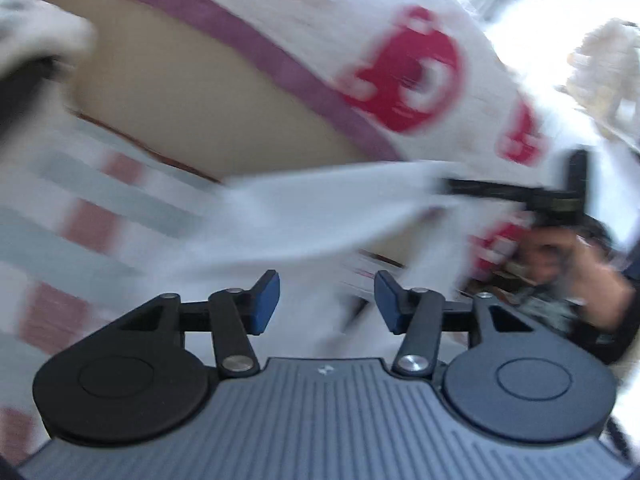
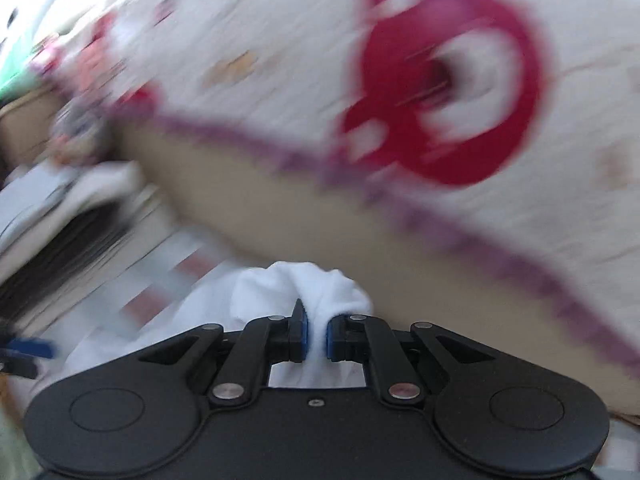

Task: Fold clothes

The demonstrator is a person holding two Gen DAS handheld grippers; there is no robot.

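Right gripper [image 2: 316,334] has its jaws pinched tight on a bunch of the white cloth [image 2: 304,284], which trails down toward the striped sheet [image 2: 160,280]. Left gripper [image 1: 326,300] is wide open with nothing in it. Both views are pretty blurry; a red-patterned blanket [image 2: 460,80] sits behind.

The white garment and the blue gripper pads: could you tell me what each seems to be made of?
White garment: soft matte cloth, probably cotton knit, since it bunches into rounded folds where the right gripper pinches it. Blue pads on the left gripper: smooth, dull, likely rubber or soft plastic; blur leaves it open.
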